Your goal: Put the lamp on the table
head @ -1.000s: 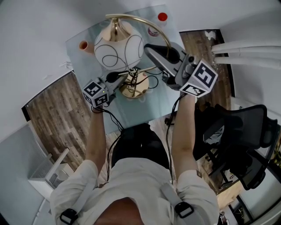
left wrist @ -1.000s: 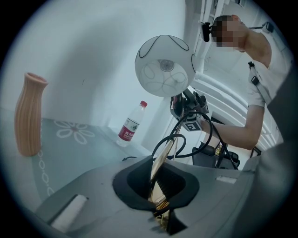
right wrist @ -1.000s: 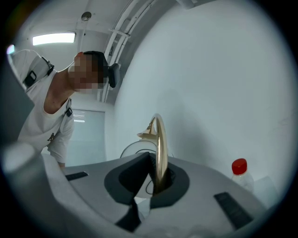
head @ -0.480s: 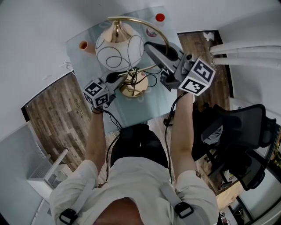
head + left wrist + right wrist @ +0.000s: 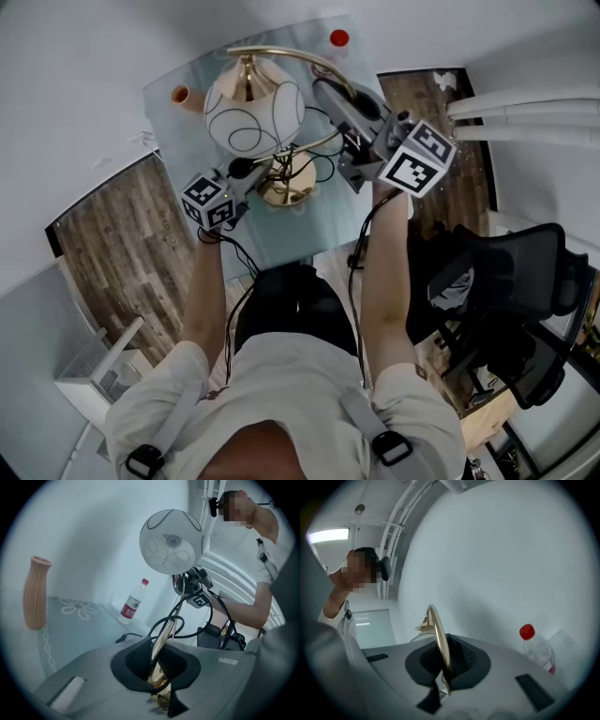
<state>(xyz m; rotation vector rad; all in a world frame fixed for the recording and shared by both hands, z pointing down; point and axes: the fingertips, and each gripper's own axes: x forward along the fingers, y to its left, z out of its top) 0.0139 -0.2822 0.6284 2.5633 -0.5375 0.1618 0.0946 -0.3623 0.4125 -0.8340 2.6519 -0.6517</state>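
Lamp (image 5: 255, 105) is gripped by both claws over the glass desk (image 5: 281, 234). The left claw (image 5: 267, 165) takes the brass stem (image 5: 165, 632) low down, just above the round base (image 5: 287, 184). Its jaws are easing open, yet the stem lies between the pads and they touch it. From these jaws the stem climbs up and ahead to the white globe shade (image 5: 171, 542), which is drawn over with thin black curls. A black cord (image 5: 187, 630) loops just beyond the jaws, to the right of the stem. Ahead and to the left of this claw a ribbed orange vase (image 5: 35, 592) stands upright on the desk. A bottle (image 5: 133, 603) with a red cap stands upright farther ahead, between vase and stem. The right claw (image 5: 330, 96) comes in higher, at the right of the shade. Its jaws are fully closed on the thin brass arch (image 5: 436, 625), which curves up out of them. The bottle sits close on this claw's right. The base lies below and just ahead of the left claw, over the desk. Whether it rests on the glass cannot be told.
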